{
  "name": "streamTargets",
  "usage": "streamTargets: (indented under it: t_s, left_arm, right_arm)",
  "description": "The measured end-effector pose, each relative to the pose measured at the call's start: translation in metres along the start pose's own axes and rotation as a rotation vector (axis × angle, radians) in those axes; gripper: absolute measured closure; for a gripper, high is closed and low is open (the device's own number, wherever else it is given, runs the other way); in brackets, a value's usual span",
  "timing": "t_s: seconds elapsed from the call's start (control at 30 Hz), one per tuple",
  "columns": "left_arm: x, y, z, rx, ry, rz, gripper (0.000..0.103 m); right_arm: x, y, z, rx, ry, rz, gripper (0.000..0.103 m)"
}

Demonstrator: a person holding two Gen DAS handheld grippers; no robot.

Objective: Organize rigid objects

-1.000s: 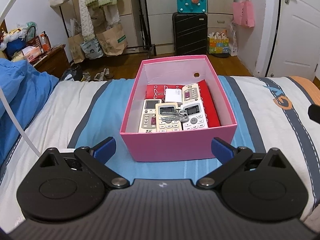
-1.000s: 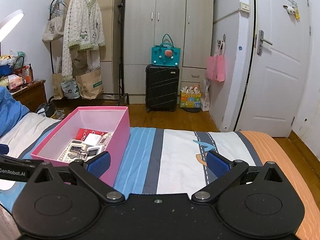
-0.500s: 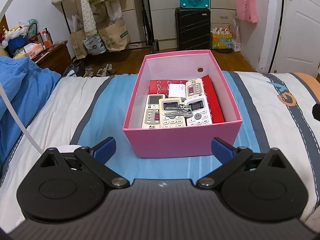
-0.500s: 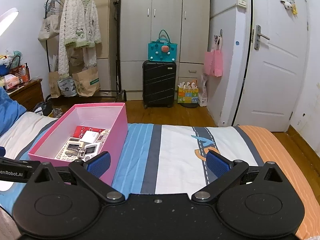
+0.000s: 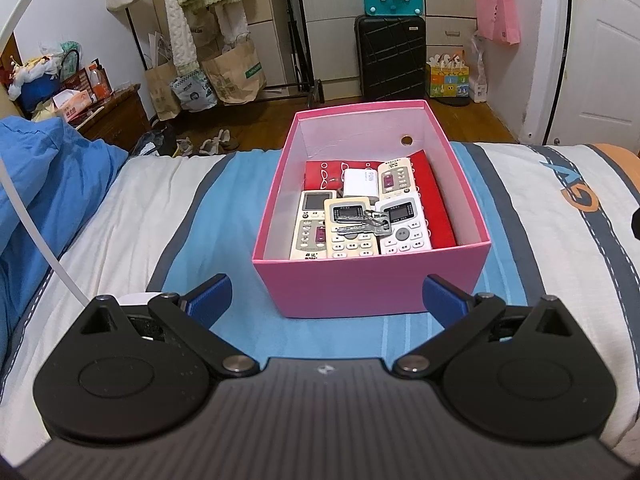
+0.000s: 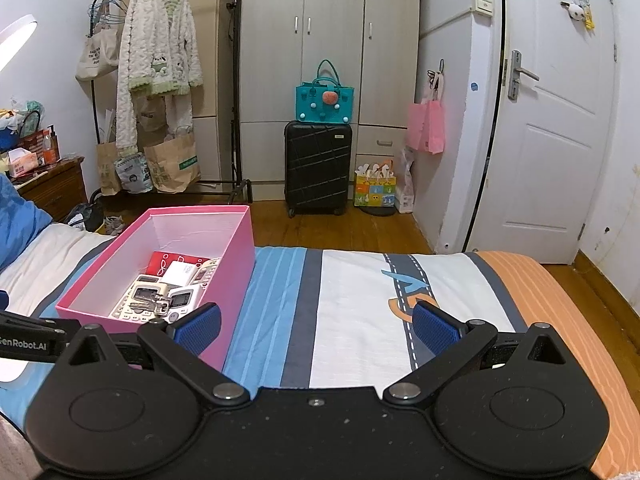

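A pink box (image 5: 372, 284) (image 6: 236, 280) sits on the striped bed. Inside lie several white remote controls (image 5: 352, 232) (image 6: 140, 300), a bunch of keys (image 5: 368, 222) (image 6: 154, 305) on top of them, a white charger (image 5: 360, 183) (image 6: 180, 273) and a red booklet (image 5: 434, 204) (image 6: 164, 262). My left gripper (image 5: 326, 298) is open and empty, just in front of the box's near wall. My right gripper (image 6: 316, 326) is open and empty, to the right of the box above the bedsheet.
The bed (image 6: 360, 300) has blue, white, grey and orange stripes. A blue pillow (image 5: 44, 184) lies at the left, with a white lamp arm (image 5: 40, 240) across it. Beyond the bed's end stand a black suitcase (image 6: 318, 166), a clothes rack (image 6: 160, 80), a wardrobe and a white door (image 6: 556, 120).
Both grippers have drawn back and risen a little from the box, so it looks slightly farther away. Nothing in the box has moved.
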State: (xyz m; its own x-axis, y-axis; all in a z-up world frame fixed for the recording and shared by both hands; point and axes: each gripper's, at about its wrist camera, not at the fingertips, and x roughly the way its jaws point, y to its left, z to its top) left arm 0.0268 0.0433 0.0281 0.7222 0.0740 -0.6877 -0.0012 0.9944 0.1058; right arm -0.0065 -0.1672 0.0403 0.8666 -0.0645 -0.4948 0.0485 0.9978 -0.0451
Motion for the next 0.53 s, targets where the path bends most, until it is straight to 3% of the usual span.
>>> streamTargets:
  t_s: [0.53]
  left_arm:
    - [-0.0002,0.002,0.0002,-0.003,0.009,0.009,0.0]
  right_arm:
    - [0.0011,0.003,0.0002,0.01,0.011,-0.013,0.0]
